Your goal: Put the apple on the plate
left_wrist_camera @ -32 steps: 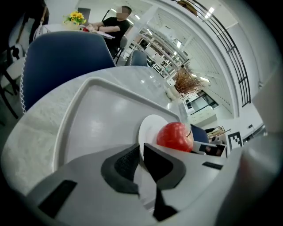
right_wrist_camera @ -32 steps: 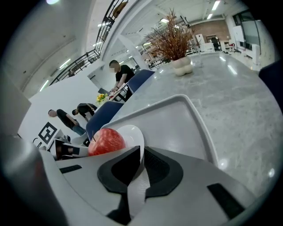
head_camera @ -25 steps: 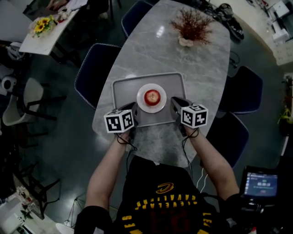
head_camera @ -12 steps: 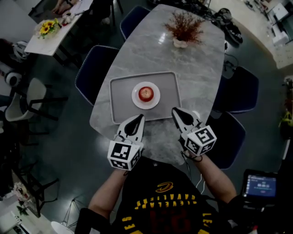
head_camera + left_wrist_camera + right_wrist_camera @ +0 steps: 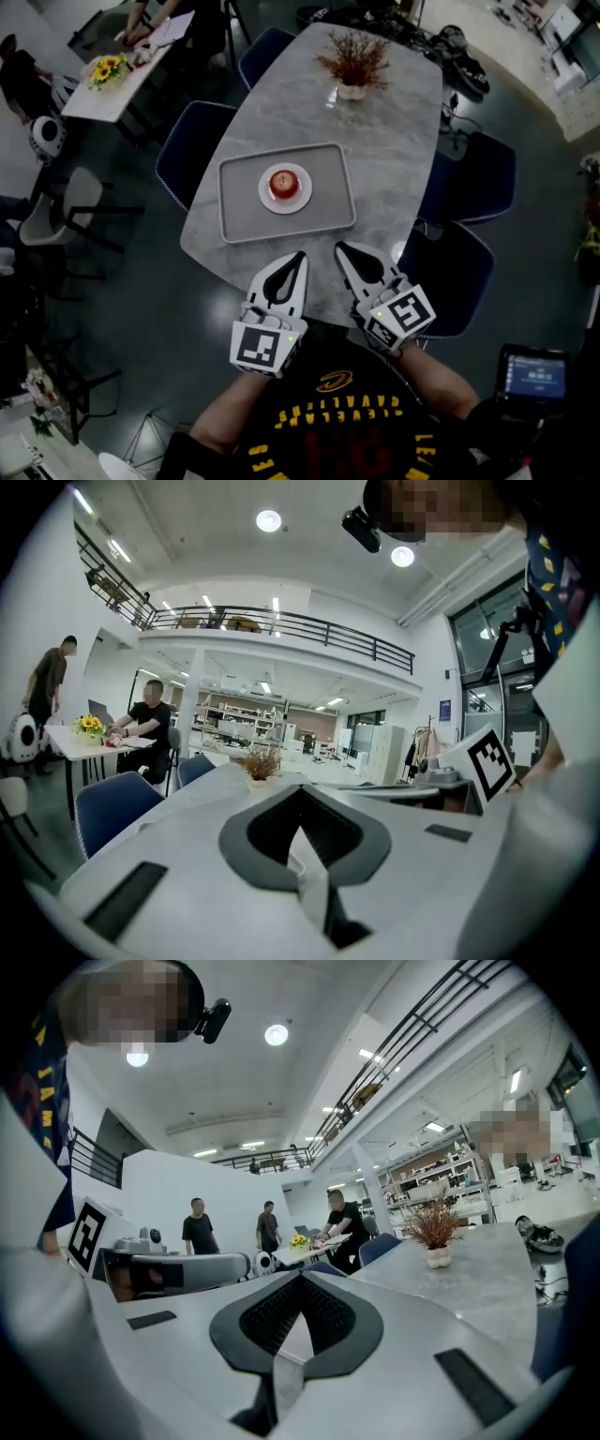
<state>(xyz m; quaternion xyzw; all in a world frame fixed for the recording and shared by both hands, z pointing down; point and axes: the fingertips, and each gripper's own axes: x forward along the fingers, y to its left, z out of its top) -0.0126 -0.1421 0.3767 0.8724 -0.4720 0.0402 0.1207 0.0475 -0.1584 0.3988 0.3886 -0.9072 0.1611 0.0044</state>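
well, the apple point(image 5: 283, 182) sat on the white plate point(image 5: 266, 198), roughly at its middle. the plate stood inside a grey tray point(image 5: 239, 208) on the pale stone-patterned table point(image 5: 375, 141). both grippers hung over the near edge of the table, on the person's side of the tray and clear of it, touching nothing.

the left gripper point(image 5: 299, 255) had its two fingers pressed together into one point, and its own view showed nothing between them. the right gripper point(image 5: 340, 247) was just beside it, its fingers likewise closed tip to tip with nothing caught in them. both pointed out across the table toward the tray. their marker cubes, the left cube point(image 5: 262, 345) and the right cube point(image 5: 399, 315), sat close to the person's chest.

at the far end of the table stood a small pot of dried reddish twigs point(image 5: 353, 64), well apart from the tray. dark blue chairs point(image 5: 192, 141) ringed the table. off to the far left a white side table point(image 5: 112, 89) carried a bunch of yellow flowers point(image 5: 108, 67), and a person was seated at it. at the lower right a small lit screen point(image 5: 536, 377) glowed. the right gripper view took in three people near that side table.
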